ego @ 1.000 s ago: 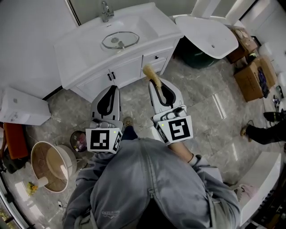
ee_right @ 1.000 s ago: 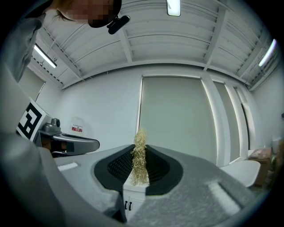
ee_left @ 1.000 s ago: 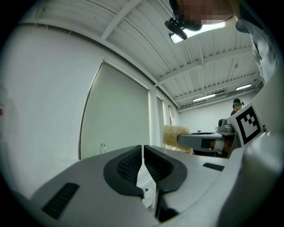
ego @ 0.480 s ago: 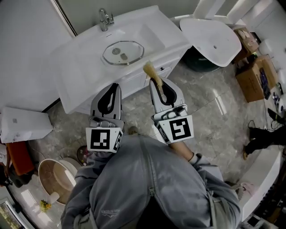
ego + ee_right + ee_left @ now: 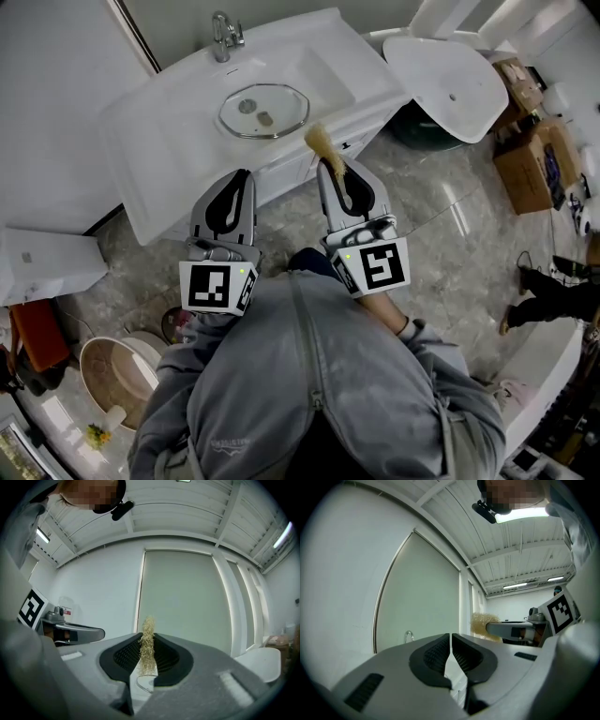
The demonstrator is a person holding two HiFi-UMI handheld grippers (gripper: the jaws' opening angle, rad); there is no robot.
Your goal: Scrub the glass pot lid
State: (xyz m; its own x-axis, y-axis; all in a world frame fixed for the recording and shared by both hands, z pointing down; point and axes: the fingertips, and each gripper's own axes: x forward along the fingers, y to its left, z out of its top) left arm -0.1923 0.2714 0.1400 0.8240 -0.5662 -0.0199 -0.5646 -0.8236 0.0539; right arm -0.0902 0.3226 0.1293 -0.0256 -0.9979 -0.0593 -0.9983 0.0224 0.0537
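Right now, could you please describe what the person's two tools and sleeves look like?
Both the left tool and the right tool have light grey, rounded shells with black ridged lining inside the tapering jaws. Behind each sits a white cube with black square markers and a small green light. The person wears a grey zip-front top with long sleeves.

Head view looks steeply down on the counter (image 5: 159, 122); both gripper views face the wall (image 5: 342, 583).

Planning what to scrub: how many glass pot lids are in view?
1. The glass pot lid lies on the white vanity, just in front of the faucet. Another could be hidden behind the person's body.
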